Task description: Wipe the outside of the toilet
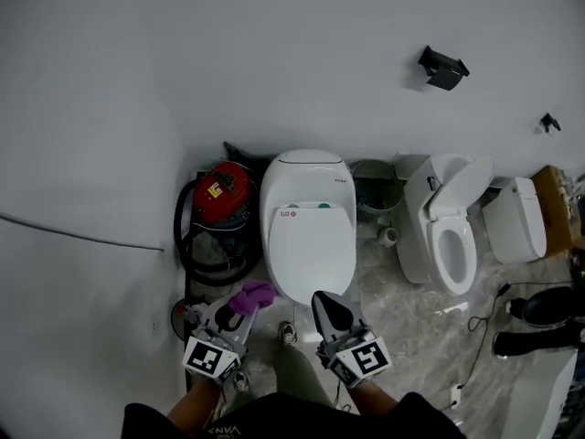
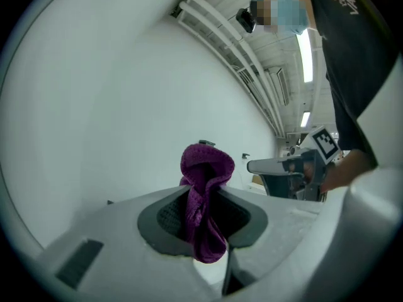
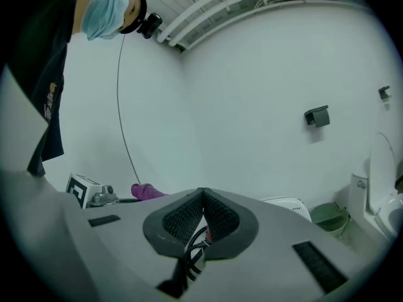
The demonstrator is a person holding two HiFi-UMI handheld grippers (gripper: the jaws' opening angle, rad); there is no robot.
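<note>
- The left tongs (image 1: 239, 315) are seen low in the head view, left of centre, and are clamped on a purple cloth (image 1: 253, 295).
- In the left gripper view the cloth (image 2: 203, 168) is pinched between the two dark pads (image 2: 165, 216). A bunched fold stands above them and a tail hangs below.
- The right tongs (image 1: 326, 305) are held low in the head view, just right of centre. Their jaws are pressed together with nothing gripped between them, as the right gripper view shows (image 3: 201, 197).
- The toilet (image 1: 309, 236), white and with its lid down, is placed in the middle of the head view against the wall, just above both tongs.
- The cloth is seen at the toilet's lower left edge; whether the two touch cannot be told.
- A red vacuum cleaner (image 1: 223, 194) with a black hose is set just left of the toilet.
- A green bin (image 1: 375, 181) is placed just right of it, by the wall.
- A second toilet (image 1: 450, 245), lid raised, is seen further right on the marbled floor (image 1: 402, 323).
</note>
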